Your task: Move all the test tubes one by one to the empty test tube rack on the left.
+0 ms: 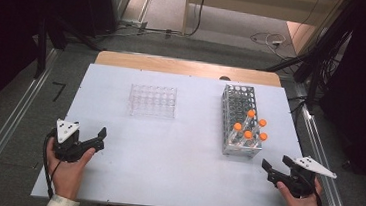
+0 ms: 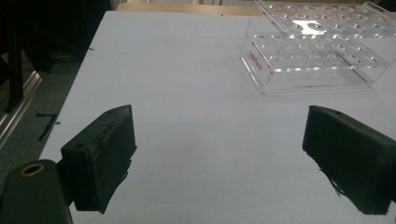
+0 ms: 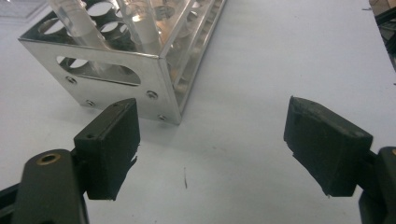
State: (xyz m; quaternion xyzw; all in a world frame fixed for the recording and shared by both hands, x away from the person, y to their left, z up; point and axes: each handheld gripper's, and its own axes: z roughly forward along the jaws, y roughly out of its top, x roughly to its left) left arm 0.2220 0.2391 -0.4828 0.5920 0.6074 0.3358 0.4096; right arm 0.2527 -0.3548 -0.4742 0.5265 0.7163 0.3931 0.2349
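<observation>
A: Both grippers are sitting low at the near edge of the worktop (image 1: 174, 182), and neither is holding anything. The left gripper (image 1: 98, 140) is spread wide, nothing between its jaws; the right gripper (image 1: 267, 170) is spread too, jaws empty.

B: Where are the tubes?

A: They are standing in the metal rack (image 1: 240, 119) on the right side, clustered at its near end, orange caps (image 1: 248, 134) up. The right gripper is resting just beside that end. The clear rack (image 1: 152, 101) is lying well apart, towards the middle, and its holes are looking empty.

B: So what is worrying you?

A: In the right gripper view the left jaw is pointing almost at the metal rack's (image 3: 116, 74) corner. If the hand is pushing forward low, I think it is going to knock the rack and slide it, rattling the tubes (image 3: 140, 28).

B: And the grasp itself?

A: The caps are crowding together. A wide gripper coming down on one is likely to catch its neighbour, tilting or lifting two at once. The tubes look like smooth glass, so a pinch off-centre is risking a slip.

B: And the clear rack (image 2: 313, 51)?

A: It looks light; a tube going in at a slant is likely to shove it.
</observation>
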